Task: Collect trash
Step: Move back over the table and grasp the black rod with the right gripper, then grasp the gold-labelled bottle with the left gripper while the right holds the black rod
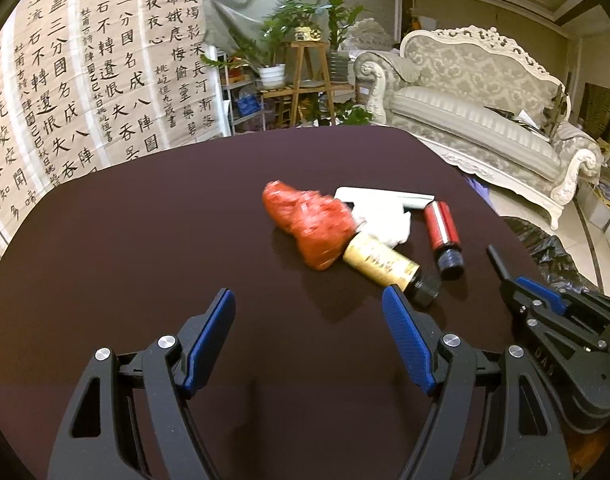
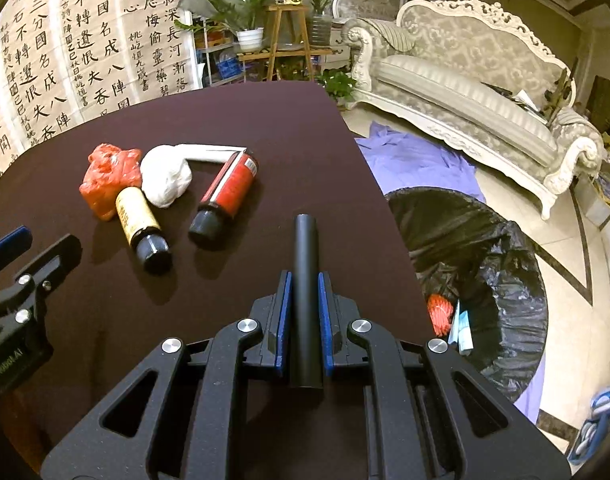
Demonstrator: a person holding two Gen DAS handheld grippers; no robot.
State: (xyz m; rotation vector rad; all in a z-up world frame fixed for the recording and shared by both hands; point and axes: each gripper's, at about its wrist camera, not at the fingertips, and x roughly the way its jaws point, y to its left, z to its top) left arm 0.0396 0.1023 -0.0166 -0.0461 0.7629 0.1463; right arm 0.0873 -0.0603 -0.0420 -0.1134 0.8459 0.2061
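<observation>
On the dark table [image 1: 145, 240] lie a crumpled red bag [image 1: 309, 224], a yellow-labelled bottle [image 1: 385, 266], a white crumpled tissue [image 1: 385, 226], a red bottle [image 1: 443, 236] and a flat white piece [image 1: 385, 196]. My left gripper [image 1: 309, 312] is open and empty, just short of the yellow bottle. My right gripper [image 2: 305, 280] is shut on a black tube [image 2: 305, 264] and holds it above the table's right part. In the right wrist view the red bag [image 2: 109, 176], yellow bottle [image 2: 141, 220], tissue [image 2: 165, 176] and red bottle [image 2: 229, 192] lie ahead left.
A bin lined with a black bag [image 2: 485, 248] stands on the floor right of the table, with red and pale trash inside. A purple cloth [image 2: 417, 160] lies on the floor. A sofa [image 2: 465, 92] and plant stand [image 2: 289, 40] are behind.
</observation>
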